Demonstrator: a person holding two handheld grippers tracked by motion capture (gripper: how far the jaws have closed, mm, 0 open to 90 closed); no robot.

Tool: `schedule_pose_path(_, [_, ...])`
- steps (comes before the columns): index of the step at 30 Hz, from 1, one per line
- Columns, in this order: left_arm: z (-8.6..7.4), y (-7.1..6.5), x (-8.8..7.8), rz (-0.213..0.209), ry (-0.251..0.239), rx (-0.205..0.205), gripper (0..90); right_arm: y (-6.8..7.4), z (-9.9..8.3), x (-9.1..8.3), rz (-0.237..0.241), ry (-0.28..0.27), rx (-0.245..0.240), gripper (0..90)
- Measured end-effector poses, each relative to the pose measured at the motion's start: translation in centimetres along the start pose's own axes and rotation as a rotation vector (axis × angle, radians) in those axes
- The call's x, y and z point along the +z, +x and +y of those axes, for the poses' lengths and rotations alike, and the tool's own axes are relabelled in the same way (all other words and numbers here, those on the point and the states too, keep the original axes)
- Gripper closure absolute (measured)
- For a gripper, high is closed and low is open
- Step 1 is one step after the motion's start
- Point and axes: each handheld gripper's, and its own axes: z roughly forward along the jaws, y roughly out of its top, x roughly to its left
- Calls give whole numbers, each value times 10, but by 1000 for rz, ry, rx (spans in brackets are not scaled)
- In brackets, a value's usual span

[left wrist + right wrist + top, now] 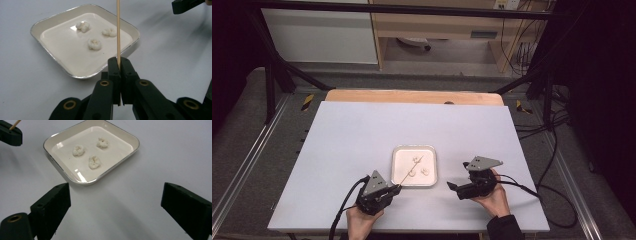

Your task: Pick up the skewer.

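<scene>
Left tongs (119,65) clamped on a thin, light, snappable wooden skewer (118,30) (gripped low) over the square white tray (432,172) near the tabletop's (352,135) front edge; right tongs (115,202) apart, empty

No readable text, label, brand, number or sign on any surface, near or beyond the table (362,125).
</scene>
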Motion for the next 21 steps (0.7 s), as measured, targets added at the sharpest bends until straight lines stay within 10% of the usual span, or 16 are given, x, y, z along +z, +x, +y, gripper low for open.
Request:
schedule_pose_path(7, [-11,2,-5,15,-50,-41,878,2,16,18,54,-2,75,88])
schedule_pose_path(21, [-24,-2,-7,18,-100,-67,878,18,44,65,41,35,33,122])
